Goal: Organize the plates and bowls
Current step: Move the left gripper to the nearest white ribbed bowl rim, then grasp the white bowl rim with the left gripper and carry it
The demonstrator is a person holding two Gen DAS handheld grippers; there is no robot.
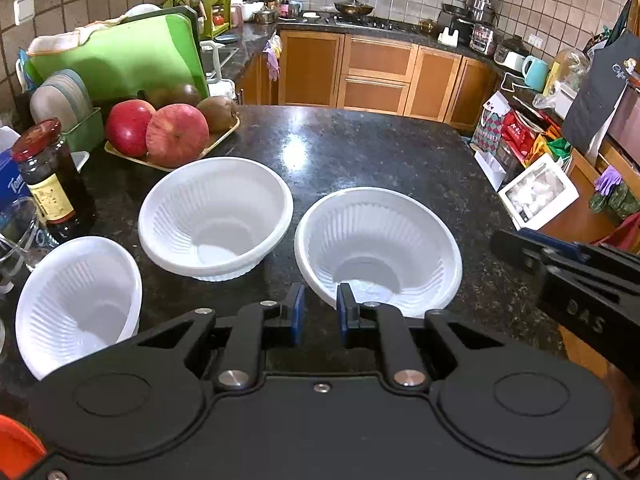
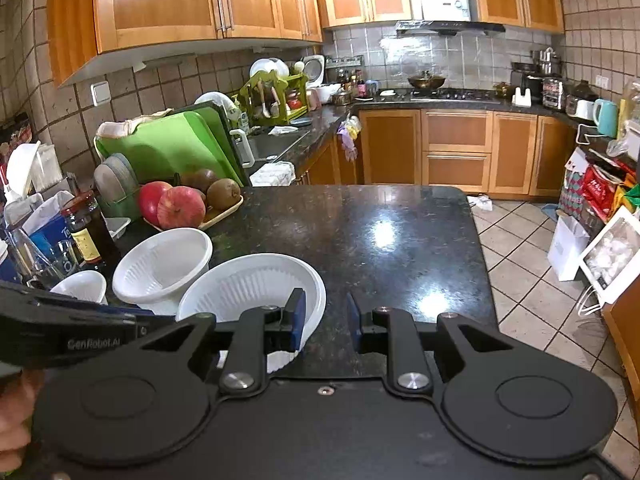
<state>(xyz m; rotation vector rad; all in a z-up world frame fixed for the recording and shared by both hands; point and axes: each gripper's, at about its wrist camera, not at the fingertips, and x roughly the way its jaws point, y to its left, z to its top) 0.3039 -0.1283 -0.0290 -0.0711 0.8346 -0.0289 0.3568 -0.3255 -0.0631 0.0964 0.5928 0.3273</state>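
Three white ribbed plastic bowls stand on the dark granite counter [image 1: 360,152]: a left bowl [image 1: 76,304], a middle bowl [image 1: 216,216] and a right bowl [image 1: 380,248]. My left gripper [image 1: 320,312] is open and empty, its fingers straddling the near rim of the right bowl without touching it that I can tell. My right gripper [image 2: 325,320] is open and empty above the counter, its left finger over the same bowl [image 2: 252,288]. The middle bowl [image 2: 164,264] and left bowl [image 2: 82,286] show in the right wrist view. The right gripper's body [image 1: 576,280] shows at right.
A tray of apples and kiwis [image 1: 168,132], a dark sauce jar [image 1: 52,184], a glass [image 1: 16,236], a green cutting board [image 1: 120,56] and a rack of grey plates [image 1: 64,100] crowd the counter's left side. Bags and boxes [image 1: 532,184] stand off its right edge.
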